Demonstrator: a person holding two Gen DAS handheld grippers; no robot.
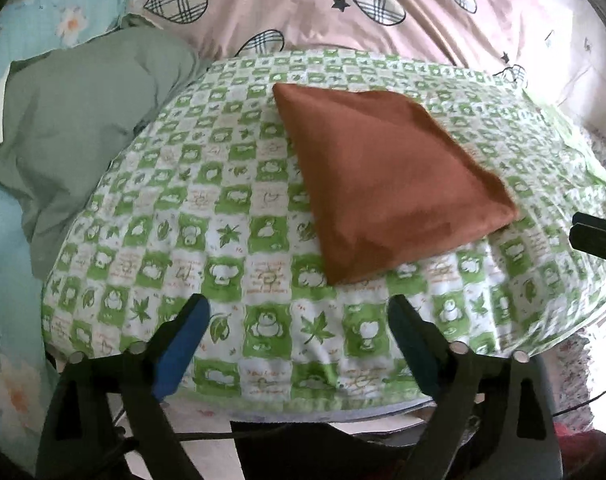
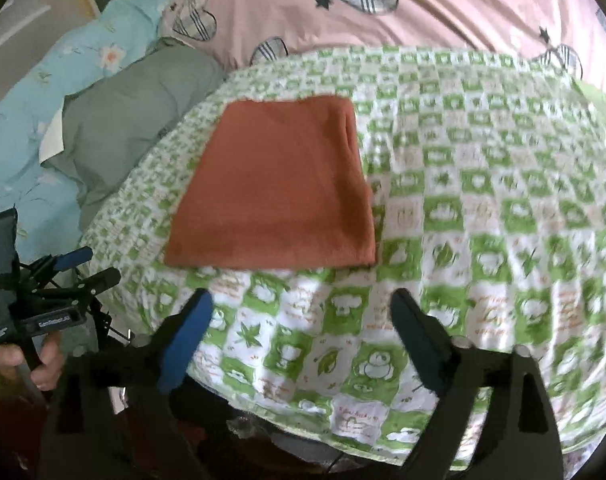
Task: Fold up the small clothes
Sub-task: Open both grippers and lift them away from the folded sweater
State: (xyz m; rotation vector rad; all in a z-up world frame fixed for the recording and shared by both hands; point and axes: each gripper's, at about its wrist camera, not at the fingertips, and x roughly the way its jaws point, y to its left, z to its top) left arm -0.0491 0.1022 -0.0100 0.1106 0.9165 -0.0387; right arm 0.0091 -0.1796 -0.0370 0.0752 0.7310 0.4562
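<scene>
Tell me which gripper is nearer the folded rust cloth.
Hard to call. The left gripper hangs open just short of the rust cloth's near corner; the right gripper is open before its near edge.

Rust-brown folded cloth (image 2: 275,184); green-and-white checked cover (image 2: 483,240), seemingly frog-printed; pink duvet (image 1: 303,12) with plaid hearts; blue-padded jaws.

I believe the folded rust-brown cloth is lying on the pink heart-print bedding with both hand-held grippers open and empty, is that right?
Not quite: the rust-brown cloth lies on the green-and-white checked cover, as the right wrist view shows; the pink heart-print bedding is behind it. Both the left hand-held gripper and right hand-held gripper are open and empty.
</scene>
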